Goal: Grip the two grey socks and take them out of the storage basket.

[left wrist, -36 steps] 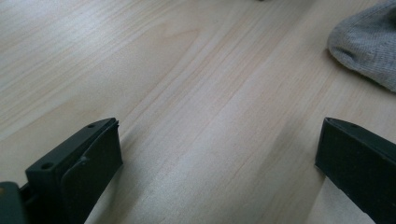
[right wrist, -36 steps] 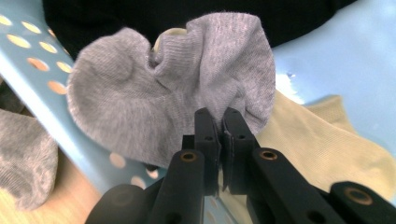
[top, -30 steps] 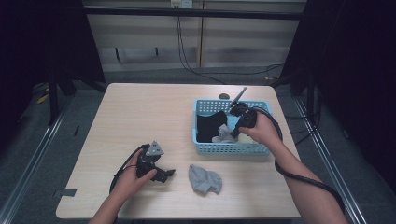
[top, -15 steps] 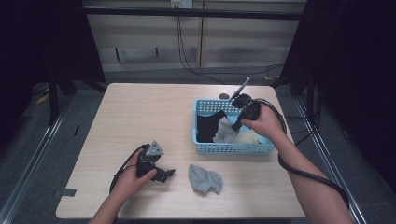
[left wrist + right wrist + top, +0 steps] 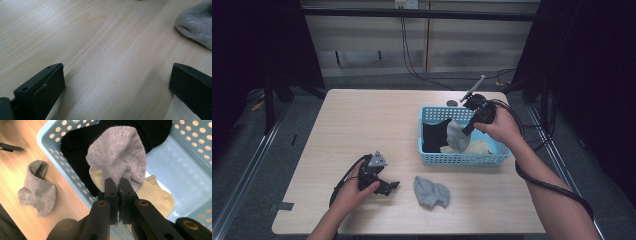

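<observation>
Grey sock [image 5: 117,162] hangs pinched in right claw [image 5: 116,185] above basket [image 5: 190,173]; left claw [image 5: 116,82] gapes empty.

Left forearm: enters the high view at 7 o'clock, reaching toward 1 o'clock.
Left hand [image 5: 351,191]: wrapped around its gripper body, low over the table top.
Left gripper [image 5: 387,187]: points toward 3 o'clock in the high view; in the left gripper view the jaws stand wide apart, nothing between them.
Right forearm: enters at 5 o'clock, angled up toward 11 o'clock.
Right hand [image 5: 502,127]: raised, gripper tilted down toward 7 o'clock.
Right gripper [image 5: 117,185]: jaws pressed together, pinching a fold of grey sock [image 5: 120,160], which hangs from the tips.
</observation>
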`<act>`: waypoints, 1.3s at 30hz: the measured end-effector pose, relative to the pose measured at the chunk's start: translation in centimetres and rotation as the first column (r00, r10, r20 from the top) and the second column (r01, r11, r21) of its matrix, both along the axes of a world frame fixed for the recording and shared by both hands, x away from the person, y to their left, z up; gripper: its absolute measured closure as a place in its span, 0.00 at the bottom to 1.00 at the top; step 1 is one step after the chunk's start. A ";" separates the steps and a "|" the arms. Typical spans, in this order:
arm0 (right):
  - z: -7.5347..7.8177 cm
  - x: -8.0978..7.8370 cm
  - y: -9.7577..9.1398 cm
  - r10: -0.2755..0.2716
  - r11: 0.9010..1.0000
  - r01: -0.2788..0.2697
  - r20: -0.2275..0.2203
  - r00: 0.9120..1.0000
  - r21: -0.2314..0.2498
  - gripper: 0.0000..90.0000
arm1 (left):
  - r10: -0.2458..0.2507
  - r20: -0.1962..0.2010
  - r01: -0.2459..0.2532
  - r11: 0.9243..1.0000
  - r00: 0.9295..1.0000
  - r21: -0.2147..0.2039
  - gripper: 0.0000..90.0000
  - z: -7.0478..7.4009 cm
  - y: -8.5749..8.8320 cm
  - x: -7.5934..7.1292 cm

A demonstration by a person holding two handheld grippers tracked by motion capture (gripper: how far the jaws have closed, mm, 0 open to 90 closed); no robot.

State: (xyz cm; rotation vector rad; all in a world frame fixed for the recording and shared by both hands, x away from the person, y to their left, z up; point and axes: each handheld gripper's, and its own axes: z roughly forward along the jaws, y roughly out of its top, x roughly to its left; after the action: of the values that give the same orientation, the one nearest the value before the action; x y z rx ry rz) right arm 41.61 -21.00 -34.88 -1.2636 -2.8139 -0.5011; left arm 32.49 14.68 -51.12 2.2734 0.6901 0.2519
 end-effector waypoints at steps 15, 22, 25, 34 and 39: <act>2.4 -1.1 1.0 0.055 0.998 -0.054 0.017 0.998 -0.013 0.97 | 0.000 -0.001 0.000 1.000 1.000 0.000 0.00 0.0 0.0 0.0; 3.4 -1.8 1.4 0.089 0.996 -0.089 0.019 0.996 -0.007 0.97 | 0.000 -0.001 0.000 1.000 1.000 0.000 0.00 0.0 0.0 0.0; 4.0 -2.4 1.6 0.110 0.994 -0.110 0.025 0.994 -0.004 0.97 | 0.000 -0.001 0.000 1.000 1.000 0.001 0.00 0.0 0.0 0.0; 5.2 -4.0 2.6 0.168 0.985 -0.169 0.039 0.985 0.019 0.97 | 0.000 0.000 0.000 1.000 1.000 0.000 0.00 0.0 0.0 0.0; 5.1 -4.9 3.2 0.202 0.979 -0.203 0.039 0.979 0.024 0.97 | 0.000 0.000 0.000 1.000 1.000 0.000 0.00 0.0 0.0 0.0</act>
State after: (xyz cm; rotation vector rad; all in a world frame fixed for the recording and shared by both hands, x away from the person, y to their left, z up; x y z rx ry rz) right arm 36.71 -17.81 -29.73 -0.9570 -2.9110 -0.5561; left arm 32.49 14.68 -51.12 2.2737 0.6906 0.2517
